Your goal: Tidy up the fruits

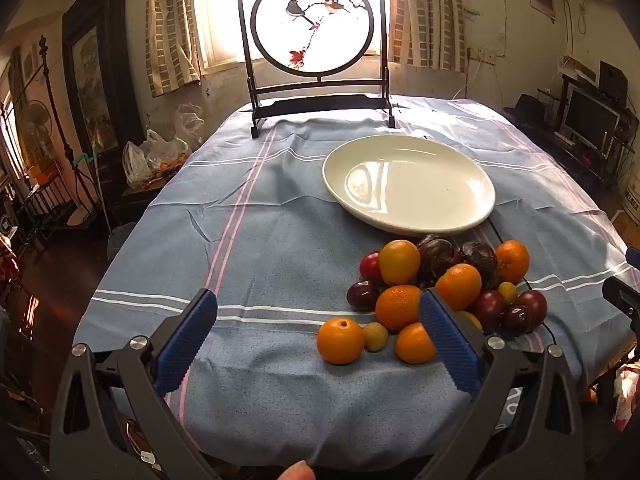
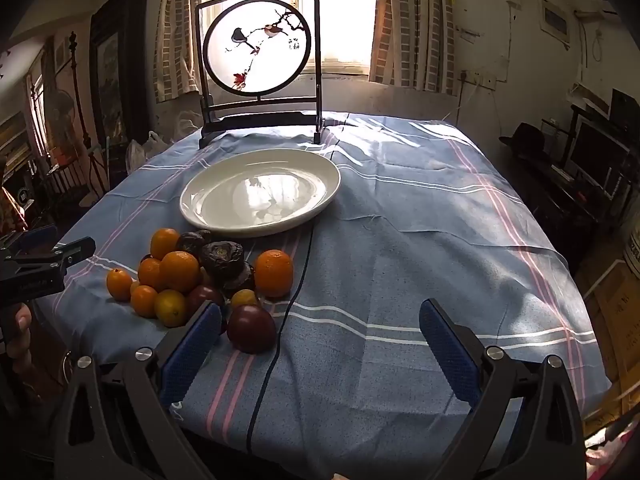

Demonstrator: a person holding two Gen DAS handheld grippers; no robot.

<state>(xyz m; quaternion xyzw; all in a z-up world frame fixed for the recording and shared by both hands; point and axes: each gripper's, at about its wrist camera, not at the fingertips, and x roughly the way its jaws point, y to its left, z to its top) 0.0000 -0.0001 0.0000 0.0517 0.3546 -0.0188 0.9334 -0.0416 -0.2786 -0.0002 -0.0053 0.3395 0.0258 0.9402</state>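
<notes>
— Plates on the table?
— One white plate [image 1: 408,216], bare, on the blue striped tablecloth [image 1: 260,240], towards the far half.
— Fruit?
— All in one pile [image 1: 440,292] on the cloth, just on the near side of the plate, none on it.
— Counted by kind?
— Seven oranges [image 1: 399,307], one paler and yellower than the rest, one half hidden behind a finger. Five dark red plums [image 1: 490,308]. Two small yellow-green fruits [image 1: 376,336]. Three or four wrinkled brown fruits [image 2: 222,258] at the back of the pile; hard to count exactly, being stacked.
— Anything loose from the pile?
— One orange and one small yellow-green fruit at the near left edge, touching each other. One plum [image 2: 252,328] at the near right edge.
— Left gripper [image 1: 318,294]?
— Spread wide, nothing between the two blue pads [image 1: 184,344]; hanging above the cloth, tilted down, pile beside the right-hand finger.
— Right gripper [image 2: 320,305]?
— Likewise spread wide, pinching nothing; pile beside its left-hand finger.
— Else on the table?
— One dark framed screen [image 1: 316,40] standing at the far edge, two birds painted on its round panel. One black cable [image 2: 288,304] running across the cloth past the pile.
</notes>
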